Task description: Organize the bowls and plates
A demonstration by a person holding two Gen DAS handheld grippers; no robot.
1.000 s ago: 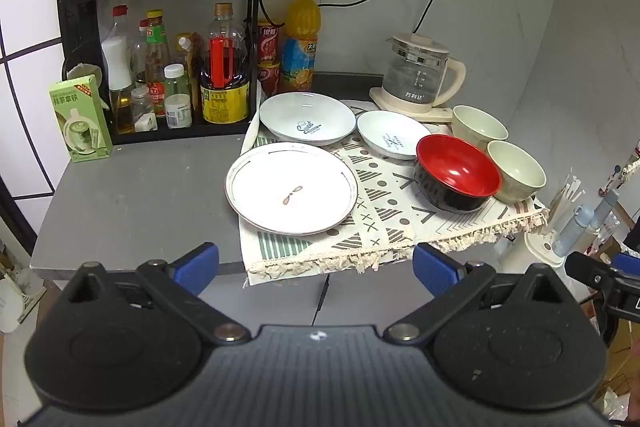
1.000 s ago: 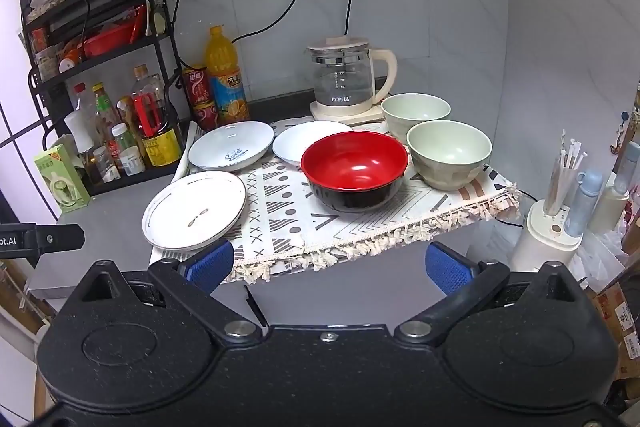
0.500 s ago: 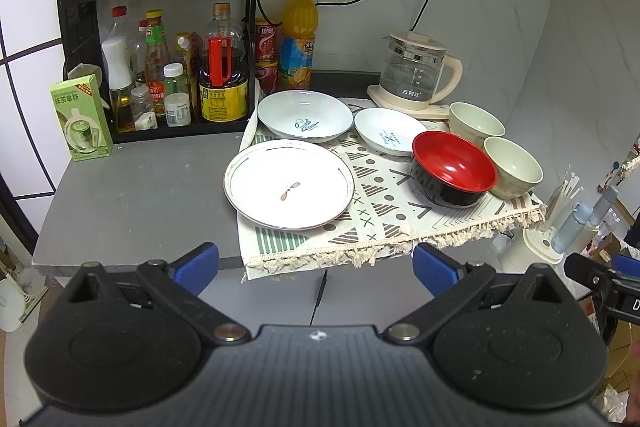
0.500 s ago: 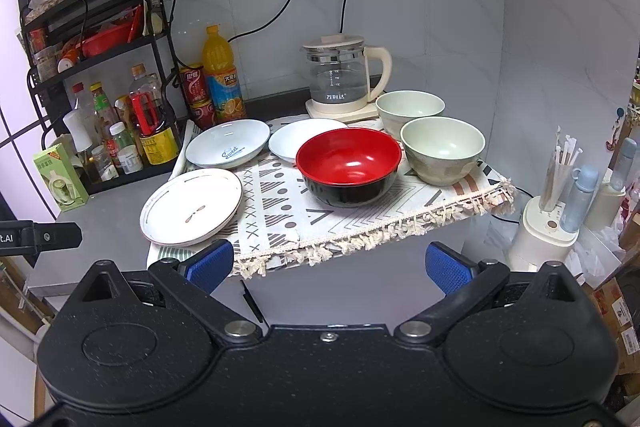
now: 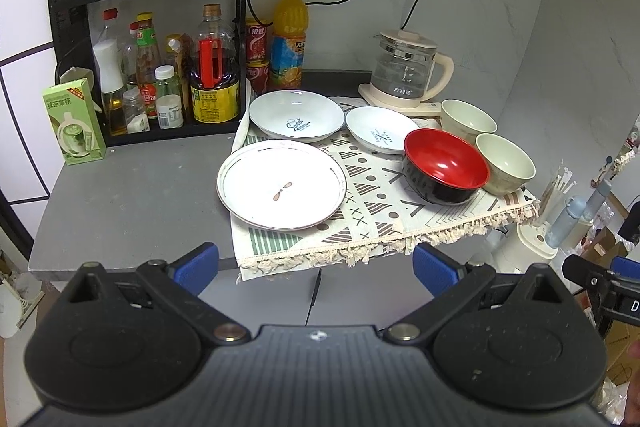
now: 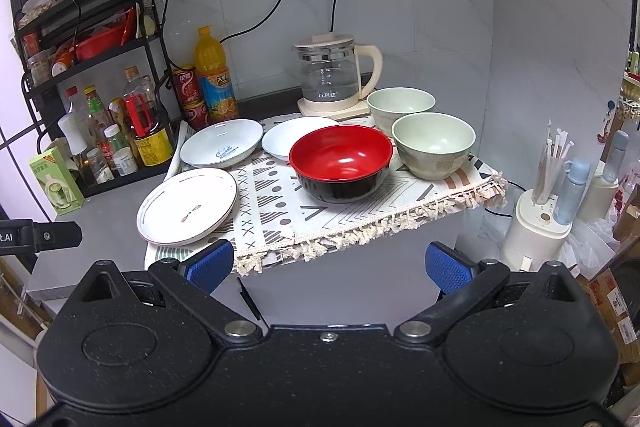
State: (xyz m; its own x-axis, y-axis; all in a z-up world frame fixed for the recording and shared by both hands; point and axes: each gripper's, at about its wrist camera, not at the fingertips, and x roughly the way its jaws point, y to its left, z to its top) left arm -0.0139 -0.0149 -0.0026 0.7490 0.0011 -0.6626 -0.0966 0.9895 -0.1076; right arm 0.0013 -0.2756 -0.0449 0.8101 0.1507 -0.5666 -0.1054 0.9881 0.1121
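Left gripper [image 5: 316,269]: blue-padded fingers spread wide, nothing between them; held short of the counter's front edge, clear of all dishes.
Right gripper [image 6: 328,267]: fingers likewise spread, nothing held; also short of the counter edge, touching nothing.
Patterned cloth [image 5: 372,215]: lies on the grey counter [image 5: 132,187], beyond both sets of fingertips; fringed front hem hangs over the edge, just past the left gripper's fingers.
Large white plate [image 5: 281,184]: nearest dish ahead of the left gripper, between its two fingers in line of sight; its left rim overhangs the cloth onto bare counter. In the right wrist view [image 6: 187,205] it sits just beyond the left finger.
Deep plate, "Sweet" lettering [image 5: 296,115]: behind the large plate, farther from the fingers.
Small white plate [image 5: 382,135]: just beside the lettered plate, on its right; the front right rim is hidden behind the red bowl.
Red bowl [image 6: 340,163]: black outside, upright, straight ahead of the right gripper, centred between its fingers.
Near green bowl [image 6: 433,143]: upright, right of the red bowl; contact between them cannot be told.
Far green bowl [image 6: 400,107]: behind the near one, partly hidden by it.
Glass kettle [image 6: 332,75]: on its base, behind the bowls, against the wall.
Bottle rack [image 5: 160,39]: far left of the fingers, at the back of the counter.
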